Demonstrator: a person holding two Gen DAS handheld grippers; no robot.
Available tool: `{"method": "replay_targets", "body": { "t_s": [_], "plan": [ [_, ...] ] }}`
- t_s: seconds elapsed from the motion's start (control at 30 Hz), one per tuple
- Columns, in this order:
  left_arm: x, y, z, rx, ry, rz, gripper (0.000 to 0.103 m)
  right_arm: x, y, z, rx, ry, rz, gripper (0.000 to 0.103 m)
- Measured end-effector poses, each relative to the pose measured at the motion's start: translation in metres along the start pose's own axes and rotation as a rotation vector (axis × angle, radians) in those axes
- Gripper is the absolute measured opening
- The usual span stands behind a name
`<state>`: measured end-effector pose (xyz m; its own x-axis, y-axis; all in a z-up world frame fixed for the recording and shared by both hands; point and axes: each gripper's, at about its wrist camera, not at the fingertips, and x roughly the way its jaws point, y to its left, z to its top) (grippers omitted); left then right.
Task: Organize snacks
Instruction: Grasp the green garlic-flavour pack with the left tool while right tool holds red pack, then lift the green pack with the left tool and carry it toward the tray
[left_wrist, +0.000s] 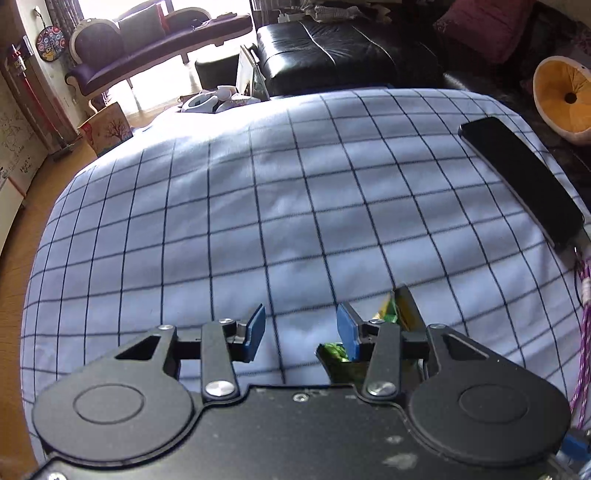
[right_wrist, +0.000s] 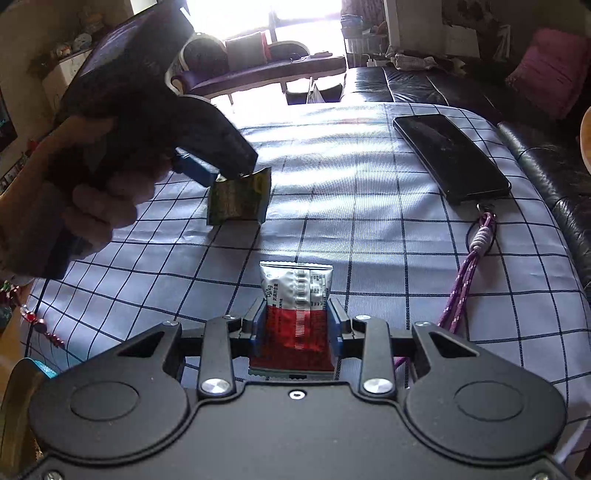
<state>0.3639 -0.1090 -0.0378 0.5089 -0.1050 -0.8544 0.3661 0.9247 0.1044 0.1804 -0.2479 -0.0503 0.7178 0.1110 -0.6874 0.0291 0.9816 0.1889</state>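
My right gripper (right_wrist: 295, 325) is shut on a red and white snack packet (right_wrist: 295, 306), which stands up between its blue pads above the checked cloth (right_wrist: 369, 206). My left gripper (left_wrist: 301, 326) has its jaws apart. A green and yellow snack packet (left_wrist: 391, 314) hangs at its right finger, outside the gap. In the right wrist view the left gripper (right_wrist: 221, 173) hovers above the cloth with that green packet (right_wrist: 236, 199) dangling from its tip, up and left of the red packet.
A black phone (right_wrist: 450, 155) lies on the cloth at the right, with a purple lanyard (right_wrist: 469, 266) trailing toward me; it also shows in the left wrist view (left_wrist: 524, 177). A black leather sofa (left_wrist: 332, 48) stands behind the table. An orange cushion (left_wrist: 565, 96) is at the far right.
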Motion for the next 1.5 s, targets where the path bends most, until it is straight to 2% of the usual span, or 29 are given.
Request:
{"method": "replay_targets", "body": {
  "t_s": [0.2,0.33,0.53,0.73,0.9,1.03,1.33,1.5],
  "plan": [
    [-0.028,0.024,-0.052,-0.015,0.014,-0.015,0.046,-0.006,0.006,-0.003,-0.013,0.004,-0.022,0.043],
    [-0.048,0.044,-0.064,-0.09,-0.014,-0.034,0.046,-0.01,0.01,-0.004,-0.015,-0.003,-0.028,0.043],
    [-0.071,0.045,-0.049,-0.162,-0.063,-0.061,0.045,-0.015,0.015,-0.001,-0.009,-0.028,-0.029,0.043],
    [-0.061,0.017,-0.033,-0.149,-0.086,-0.054,0.045,-0.018,0.017,-0.003,-0.01,-0.032,-0.028,0.043],
    [-0.044,-0.002,-0.026,-0.137,-0.055,-0.069,0.046,-0.014,0.012,-0.006,-0.012,-0.023,-0.027,0.043],
    [-0.032,-0.014,-0.023,-0.114,-0.047,-0.05,0.046,-0.01,0.005,-0.008,0.01,-0.018,-0.027,0.043],
    [-0.015,-0.022,-0.023,-0.091,-0.027,-0.013,0.051,-0.003,-0.004,-0.01,0.033,-0.004,-0.027,0.043],
    [-0.005,-0.024,-0.022,-0.091,0.015,-0.01,0.052,-0.002,-0.004,-0.01,0.038,0.002,-0.024,0.043]
  ]
}}
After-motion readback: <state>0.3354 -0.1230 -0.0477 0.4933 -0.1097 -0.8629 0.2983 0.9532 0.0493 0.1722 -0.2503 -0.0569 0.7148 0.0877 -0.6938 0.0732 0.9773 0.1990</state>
